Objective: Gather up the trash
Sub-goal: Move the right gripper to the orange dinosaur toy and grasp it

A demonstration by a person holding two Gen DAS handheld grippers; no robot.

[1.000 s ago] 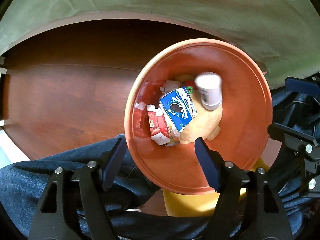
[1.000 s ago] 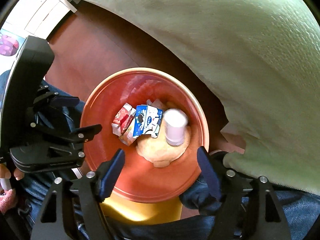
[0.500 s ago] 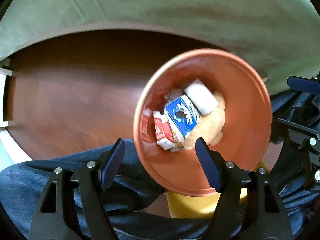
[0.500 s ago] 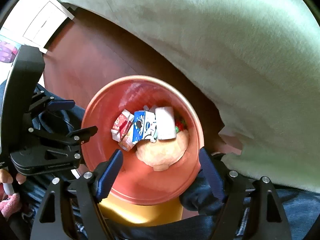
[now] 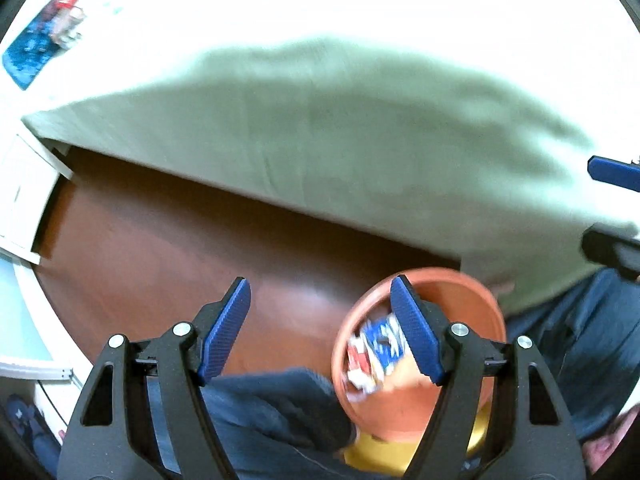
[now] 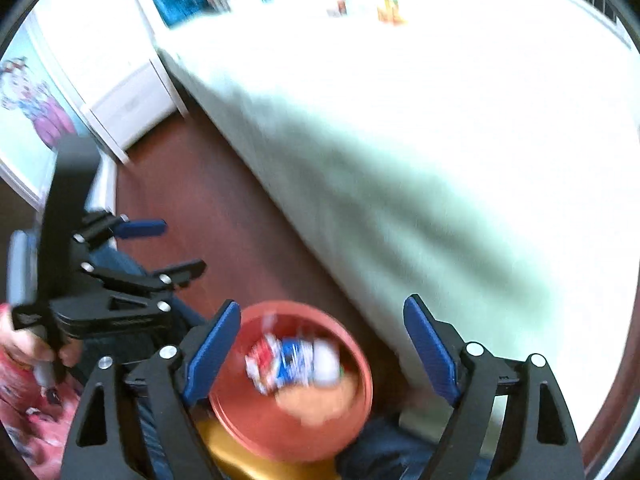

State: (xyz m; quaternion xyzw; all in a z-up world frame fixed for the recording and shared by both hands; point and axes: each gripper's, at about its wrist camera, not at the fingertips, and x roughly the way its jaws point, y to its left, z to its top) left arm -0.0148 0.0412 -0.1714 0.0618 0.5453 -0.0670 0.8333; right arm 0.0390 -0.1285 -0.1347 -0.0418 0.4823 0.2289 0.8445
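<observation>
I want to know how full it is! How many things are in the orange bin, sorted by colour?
Things in the orange bin; the picture is blurry, so only these show:
Red and white carton: 1
Blue and white carton: 1
White cup: 1
Tan crumpled paper: 1
Total: 4
</observation>
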